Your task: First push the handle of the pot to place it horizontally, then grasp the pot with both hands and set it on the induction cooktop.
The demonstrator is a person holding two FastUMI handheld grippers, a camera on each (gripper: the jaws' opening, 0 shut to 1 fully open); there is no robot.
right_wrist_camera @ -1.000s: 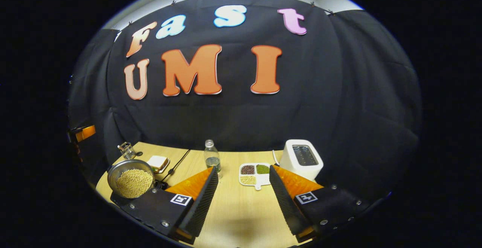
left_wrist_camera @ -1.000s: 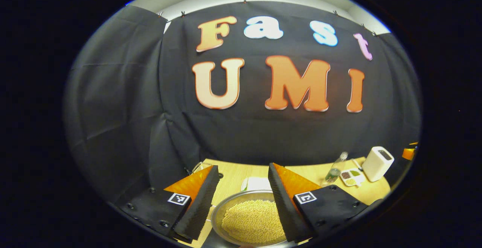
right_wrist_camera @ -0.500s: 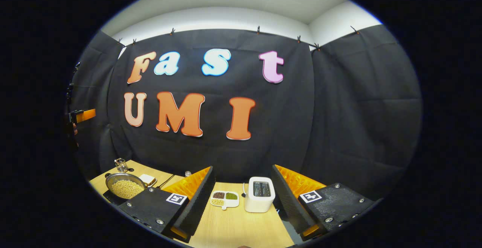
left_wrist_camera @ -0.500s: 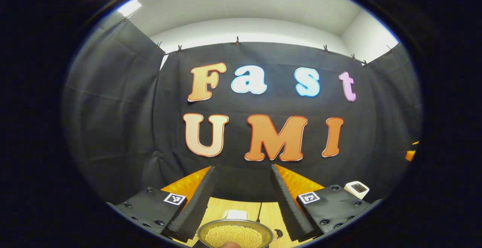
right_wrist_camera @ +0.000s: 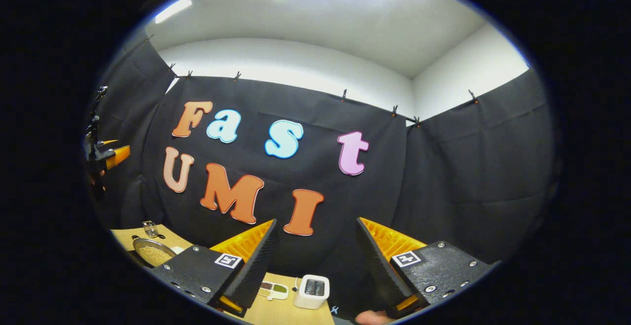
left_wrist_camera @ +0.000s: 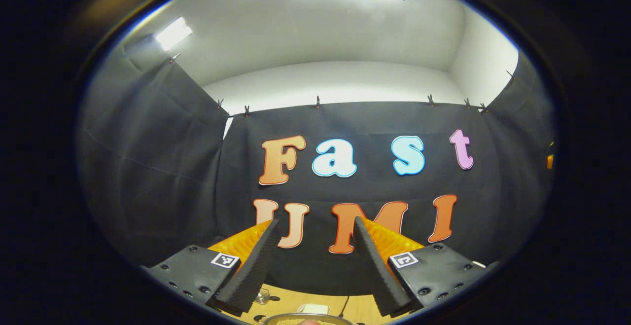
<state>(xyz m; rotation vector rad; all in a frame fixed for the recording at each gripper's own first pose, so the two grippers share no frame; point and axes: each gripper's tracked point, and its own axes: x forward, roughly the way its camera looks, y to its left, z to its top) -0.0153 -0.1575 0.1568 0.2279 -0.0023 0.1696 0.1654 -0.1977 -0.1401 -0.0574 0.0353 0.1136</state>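
Note:
The metal pot (right_wrist_camera: 153,252), full of pale beans, sits on the wooden table (right_wrist_camera: 123,236) at the lower left of the right gripper view. Only its far rim (left_wrist_camera: 308,319) peeks in at the bottom edge of the left gripper view, below my fingers. My left gripper (left_wrist_camera: 315,221) is open and holds nothing, and it is raised and aimed at the booth wall. My right gripper (right_wrist_camera: 316,220) is likewise open with nothing in it, and it is tilted up toward the wall and ceiling. The left gripper (right_wrist_camera: 106,156) also appears high at the far left, well above the pot.
A white toaster (right_wrist_camera: 311,291) and a small white tray of sorted beans (right_wrist_camera: 272,290) stand on the table between my right fingers. A glass jar (right_wrist_camera: 150,228) is behind the pot. A small glass (left_wrist_camera: 262,295) and a white object (left_wrist_camera: 315,308) lie beyond the pot.
Both grippers have lifted and tilted upward. The table and pot have slid to the bottom edges and the ceiling has come into view. Both stayed open.

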